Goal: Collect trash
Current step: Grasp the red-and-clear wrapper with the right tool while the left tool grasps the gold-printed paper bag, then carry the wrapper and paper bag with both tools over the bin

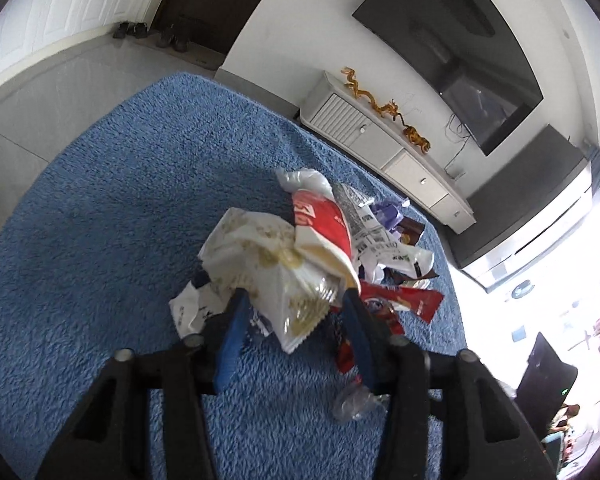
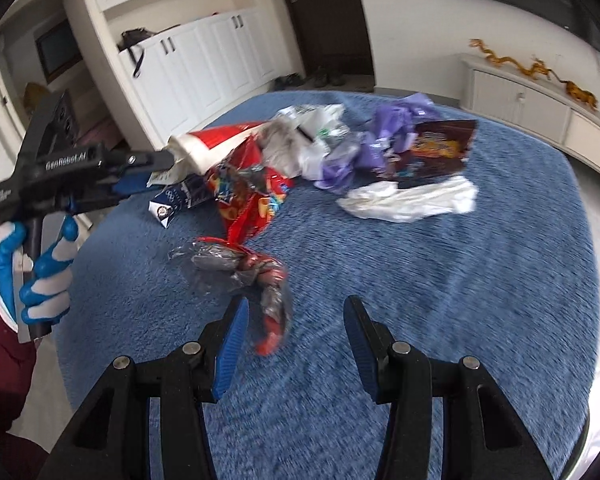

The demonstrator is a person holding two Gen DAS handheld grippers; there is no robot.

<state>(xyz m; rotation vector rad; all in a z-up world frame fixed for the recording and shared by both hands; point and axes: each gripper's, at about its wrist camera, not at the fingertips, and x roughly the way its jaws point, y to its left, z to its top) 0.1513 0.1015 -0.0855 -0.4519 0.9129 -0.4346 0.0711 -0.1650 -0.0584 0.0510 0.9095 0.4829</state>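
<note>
Blue carpet (image 2: 420,280) is bearing a heap of wrappers (image 2: 284,152), and the left claw (image 1: 292,292) is gripping a cream snack bag (image 1: 260,264) pulled from it, while the right claw (image 2: 292,304) is hanging open above a crumpled red wrapper (image 2: 260,280), presumably its next pick.

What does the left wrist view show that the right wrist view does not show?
Only the left wrist view: the left gripper closed on a white snack bag, and a wall television.

Only the right wrist view: a gloved hand, white cupboards, and the empty right gripper.

Both: the blue rug, the wrapper pile, the golden dragon ornament.
</note>
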